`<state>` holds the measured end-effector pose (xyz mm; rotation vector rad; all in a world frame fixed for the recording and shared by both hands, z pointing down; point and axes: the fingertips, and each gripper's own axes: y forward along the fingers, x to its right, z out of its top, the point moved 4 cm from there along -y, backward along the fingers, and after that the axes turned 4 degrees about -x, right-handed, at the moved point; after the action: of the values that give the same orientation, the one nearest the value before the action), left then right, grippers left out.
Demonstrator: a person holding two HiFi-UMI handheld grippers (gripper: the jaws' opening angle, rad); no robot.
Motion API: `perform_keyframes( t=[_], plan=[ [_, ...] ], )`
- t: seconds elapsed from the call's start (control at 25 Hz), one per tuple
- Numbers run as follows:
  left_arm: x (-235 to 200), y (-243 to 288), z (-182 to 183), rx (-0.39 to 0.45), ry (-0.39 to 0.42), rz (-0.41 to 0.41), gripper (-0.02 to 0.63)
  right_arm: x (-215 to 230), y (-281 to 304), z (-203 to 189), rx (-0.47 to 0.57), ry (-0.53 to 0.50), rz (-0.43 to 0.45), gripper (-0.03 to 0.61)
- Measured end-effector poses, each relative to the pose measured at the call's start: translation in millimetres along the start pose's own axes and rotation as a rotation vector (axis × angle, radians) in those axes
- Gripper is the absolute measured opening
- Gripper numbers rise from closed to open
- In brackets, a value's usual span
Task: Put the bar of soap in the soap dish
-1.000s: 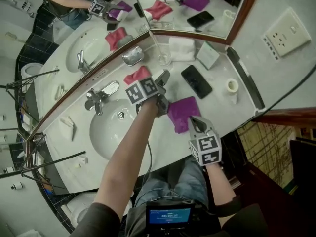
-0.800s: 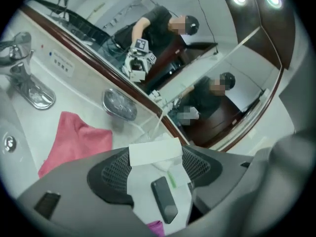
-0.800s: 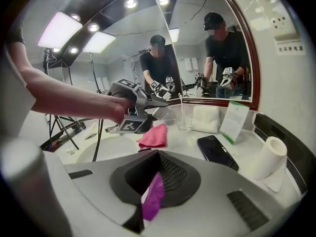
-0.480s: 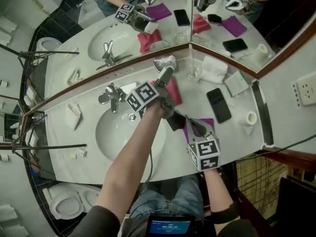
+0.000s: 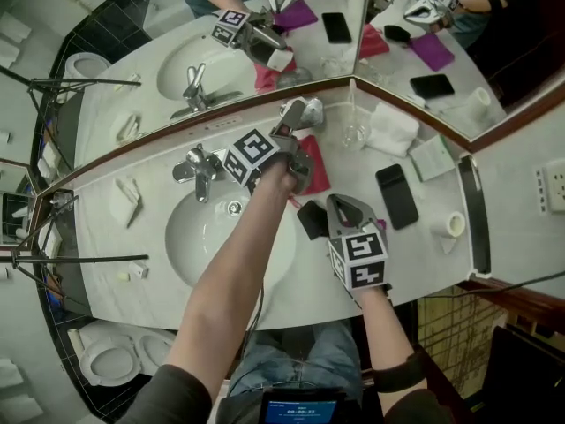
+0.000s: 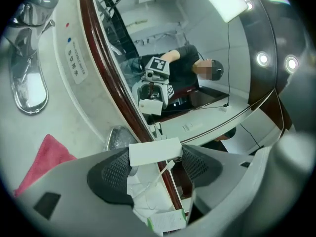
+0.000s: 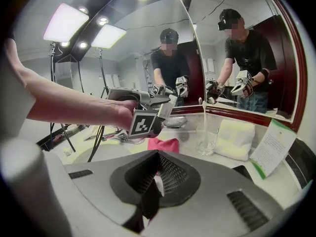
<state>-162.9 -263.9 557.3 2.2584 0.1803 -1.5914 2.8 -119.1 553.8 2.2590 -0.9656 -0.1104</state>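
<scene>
Beside the soap dish (image 5: pixel 309 107): pink cloth (image 5: pixel 316 170), glass (image 5: pixel 355 133), folded towel (image 5: pixel 392 131).

The left gripper (image 5: pixel 297 129) and right gripper (image 5: pixel 340 208) are grey with black bumpy pads (image 7: pixel 168 174). Each has a cube (image 5: pixel 250 155) with black-and-white squares. The person wears dark sleeves (image 5: pixel 166 397) and blue jeans (image 5: pixel 284 353).

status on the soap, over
Left gripper shut on bar of soap. Right gripper shut. Soap dish ahead by mirror, nothing seen blocking.
</scene>
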Motion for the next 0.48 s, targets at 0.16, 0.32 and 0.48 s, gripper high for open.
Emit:
perform_keyframes(
  t=[0.16, 0.32, 0.48],
  plan=[
    [-11, 10, 4, 0.012, -0.043, -0.001, 0.321, 9, 10, 1, 0.008, 0.012, 0.001, 0.015],
    [-19, 15, 6, 0.020, -0.080, 0.001, 0.321, 12, 15, -1, 0.011, 0.027, 0.006, 0.015],
    [-26, 18, 9, 0.032, -0.099, 0.017, 0.327, 11, 15, -5, 0.009, 0.034, 0.010, 0.015]
  ],
)
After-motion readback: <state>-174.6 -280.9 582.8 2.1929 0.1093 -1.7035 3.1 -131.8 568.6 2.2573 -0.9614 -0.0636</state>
